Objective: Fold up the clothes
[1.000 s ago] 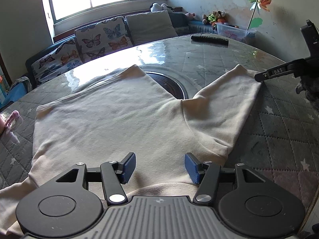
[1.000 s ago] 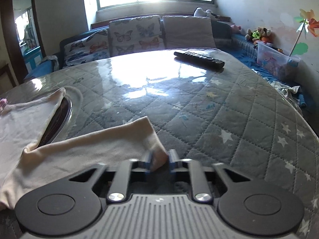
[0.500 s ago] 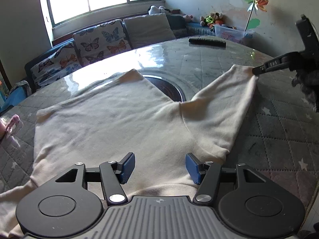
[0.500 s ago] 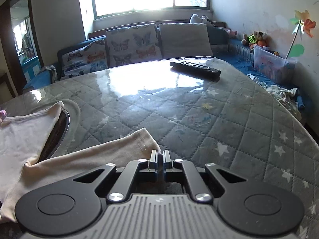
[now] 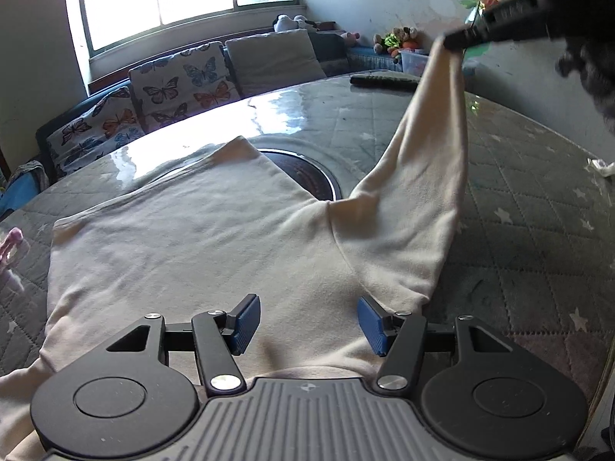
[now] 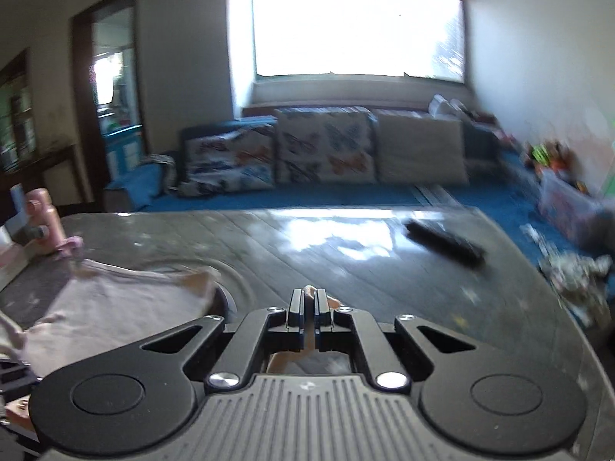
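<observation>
Lifting the sleeve end [image 5: 447,52] clear of the table [image 5: 538,199], the right gripper [image 6: 308,299] has its fingers pressed together on a sliver of cream cloth, up at one o'clock in the left wrist view. One cream long-sleeved top [image 5: 192,246] lies spread flat across the quilted table, its body running from seven o'clock to the centre, one corner draped over the round inset [image 5: 307,176]. The raised sleeve hangs in a taut line from the pinch down to the shoulder at four o'clock. The left gripper [image 5: 307,322] hovers low over the near part of the top, blue pads spread wide, holding nothing.

By my reading, the sleeve fold is in hand: the next move calls for carrying that cuff across toward nine o'clock and laying it over the body without dragging the shoulder along; the left gripper sits well placed to pin the cloth.

Count: one top, two grippers, one remote control [image 5: 384,80] at the far edge, twelve o'clock.
</observation>
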Available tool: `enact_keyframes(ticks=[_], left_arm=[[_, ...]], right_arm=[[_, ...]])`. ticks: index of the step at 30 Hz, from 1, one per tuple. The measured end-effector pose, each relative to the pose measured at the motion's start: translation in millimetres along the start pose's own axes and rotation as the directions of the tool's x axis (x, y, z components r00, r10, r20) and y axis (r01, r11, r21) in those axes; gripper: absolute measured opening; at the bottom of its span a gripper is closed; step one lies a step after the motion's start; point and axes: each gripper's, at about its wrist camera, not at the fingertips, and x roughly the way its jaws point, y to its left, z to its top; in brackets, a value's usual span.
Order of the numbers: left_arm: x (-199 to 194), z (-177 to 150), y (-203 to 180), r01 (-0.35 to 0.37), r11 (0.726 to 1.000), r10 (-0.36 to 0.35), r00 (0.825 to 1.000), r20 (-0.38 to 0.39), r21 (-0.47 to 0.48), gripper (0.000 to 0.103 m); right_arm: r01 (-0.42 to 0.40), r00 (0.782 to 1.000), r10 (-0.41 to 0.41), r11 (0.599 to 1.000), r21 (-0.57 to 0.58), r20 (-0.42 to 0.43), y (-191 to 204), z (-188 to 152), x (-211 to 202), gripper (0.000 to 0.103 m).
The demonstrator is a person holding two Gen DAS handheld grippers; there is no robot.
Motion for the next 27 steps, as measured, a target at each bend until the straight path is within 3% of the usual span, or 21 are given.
enact_keyframes(ticks=[8, 14, 19, 24, 27], left_arm=[[-37, -20, 37, -0.058, 0.995, 0.062, 0.997, 0.045, -0.083, 0.06], [-65, -34, 65, -0.099, 0.984, 0.111, 0.991, 0.076, -0.146, 0.061], [-81, -51, 89, -0.145, 0.967, 0.162, 0.984, 0.067, -0.21, 0.062], [-86, -63, 101, -0.173, 0.951, 0.191, 0.981, 0.045, -0.254, 0.062], [-86, -66, 103, -0.18, 0.948, 0.196, 0.98, 0.036, -0.262, 0.062]], right_arm=[[-0.127, 0.99, 0.136, 0.971, -0.202, 0.031, 84, 37, -11, 0.004], [-0.247, 0.966, 0.256, 0.913, -0.326, -0.013, 153, 39, -4, 0.004], [-0.355, 0.933, 0.35, 0.847, -0.396, -0.088, 203, 27, 5, 0.004], [-0.469, 0.883, 0.433, 0.779, -0.416, -0.184, 240, 10, 11, 0.005], [-0.506, 0.862, 0.459, 0.754, -0.419, -0.217, 247, 4, 10, 0.012]])
